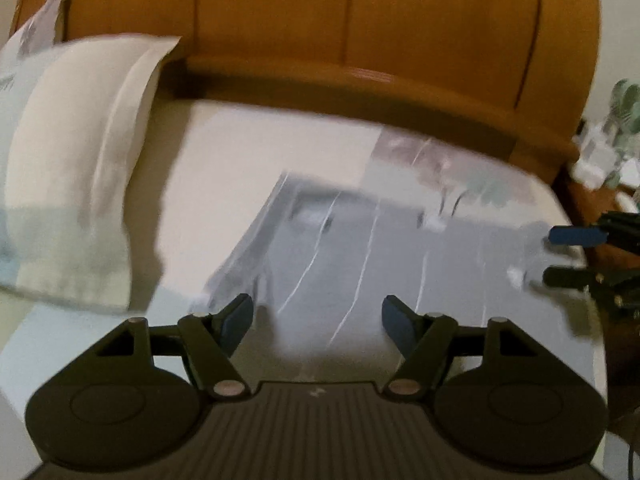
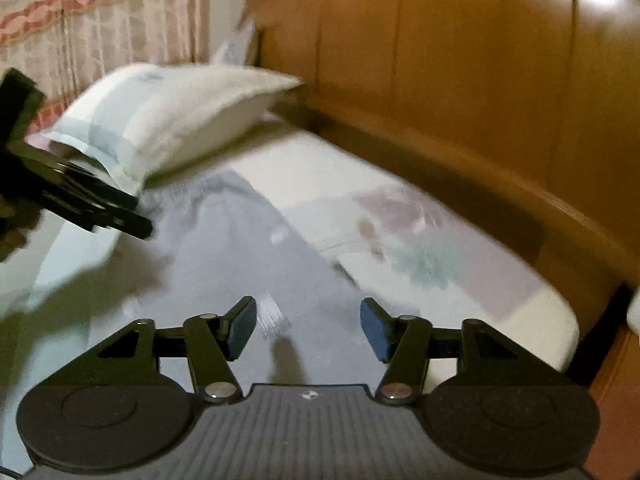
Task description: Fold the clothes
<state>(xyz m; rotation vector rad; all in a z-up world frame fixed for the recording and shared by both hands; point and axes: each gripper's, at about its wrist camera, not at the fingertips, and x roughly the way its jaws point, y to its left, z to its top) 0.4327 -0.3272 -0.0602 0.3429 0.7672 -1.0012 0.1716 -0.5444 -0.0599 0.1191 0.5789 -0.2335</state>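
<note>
A grey garment (image 1: 360, 248) with thin white lines lies spread flat on the bed, also seen in the right wrist view (image 2: 240, 248). My left gripper (image 1: 318, 320) hovers over its near part, open, with only cloth below showing between the blue pads. My right gripper (image 2: 309, 326) is open too, above the garment's near edge, holding nothing. In the left wrist view the right gripper (image 1: 554, 256) reaches in from the right edge with its fingers apart beside the garment's right side. The left gripper (image 2: 140, 216) enters the right wrist view from the left. Both pictures are blurred.
A pale pillow (image 1: 80, 160) (image 2: 168, 120) lies at the bed's left by the wooden headboard (image 1: 360, 20) (image 2: 480, 60). The sheet (image 2: 420, 240) has a faded flower print. Small items stand on a bedside stand (image 1: 608, 152) at the right. A patterned curtain (image 2: 80, 20) hangs behind.
</note>
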